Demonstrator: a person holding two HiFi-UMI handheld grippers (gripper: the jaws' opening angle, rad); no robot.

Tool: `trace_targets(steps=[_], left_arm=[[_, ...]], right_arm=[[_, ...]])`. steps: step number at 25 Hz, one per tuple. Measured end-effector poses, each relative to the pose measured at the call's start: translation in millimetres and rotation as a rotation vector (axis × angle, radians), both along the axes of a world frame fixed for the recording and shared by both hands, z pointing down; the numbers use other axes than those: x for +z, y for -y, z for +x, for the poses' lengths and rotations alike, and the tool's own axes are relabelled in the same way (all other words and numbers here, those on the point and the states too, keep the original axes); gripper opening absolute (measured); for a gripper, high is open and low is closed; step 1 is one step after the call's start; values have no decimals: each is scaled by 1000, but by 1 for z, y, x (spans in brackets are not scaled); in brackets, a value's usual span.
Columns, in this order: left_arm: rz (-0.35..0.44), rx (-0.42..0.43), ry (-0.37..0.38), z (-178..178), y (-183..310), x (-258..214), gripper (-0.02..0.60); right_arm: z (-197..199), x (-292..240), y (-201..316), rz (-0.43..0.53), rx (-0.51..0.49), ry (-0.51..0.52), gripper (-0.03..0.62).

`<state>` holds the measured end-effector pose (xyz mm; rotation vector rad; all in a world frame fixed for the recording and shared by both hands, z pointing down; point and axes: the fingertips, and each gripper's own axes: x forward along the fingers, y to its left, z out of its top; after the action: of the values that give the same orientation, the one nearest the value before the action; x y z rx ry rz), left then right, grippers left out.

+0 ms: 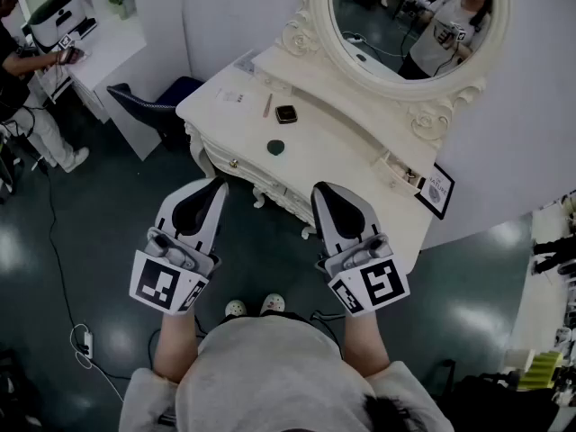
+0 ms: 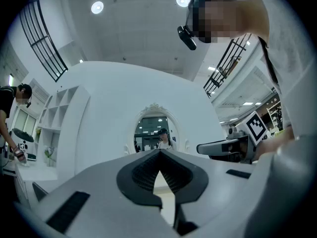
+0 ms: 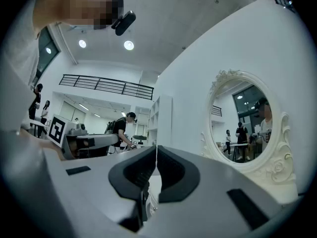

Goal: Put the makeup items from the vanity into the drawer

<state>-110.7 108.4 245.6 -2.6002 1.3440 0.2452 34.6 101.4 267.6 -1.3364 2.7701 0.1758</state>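
Observation:
The white vanity (image 1: 337, 165) stands ahead of me under an oval mirror (image 1: 409, 21). On its top lie a dark square compact (image 1: 286, 113), a round dark green item (image 1: 275, 147) and a thin pencil-like stick (image 1: 266, 105). A small drawer (image 1: 402, 171) on the raised back tier looks pulled out. My left gripper (image 1: 218, 184) and right gripper (image 1: 321, 188) hover side by side short of the vanity's front edge, both shut and holding nothing. The tips meet in the left gripper view (image 2: 159, 150) and the right gripper view (image 3: 156, 147). Both point toward the mirror (image 2: 154, 133).
A dark chair (image 1: 148, 106) sits left of the vanity, beside another white desk (image 1: 108, 48) where a person (image 1: 22, 79) works. A framed sign (image 1: 438, 190) leans at the vanity's right end. Cables and a power strip (image 1: 85, 340) lie on the floor at the left.

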Motion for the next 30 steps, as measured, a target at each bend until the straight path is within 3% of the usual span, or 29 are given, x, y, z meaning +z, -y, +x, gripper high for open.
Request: trace_targets(steps=[21,30], left_arm=[[18,-55,7,31,4,2,15],[17,-33,7,20,44,1,14]], right_arm=[[27,11,18,-11,-63,50,23],[15,12,55,-19,-45,49,23]])
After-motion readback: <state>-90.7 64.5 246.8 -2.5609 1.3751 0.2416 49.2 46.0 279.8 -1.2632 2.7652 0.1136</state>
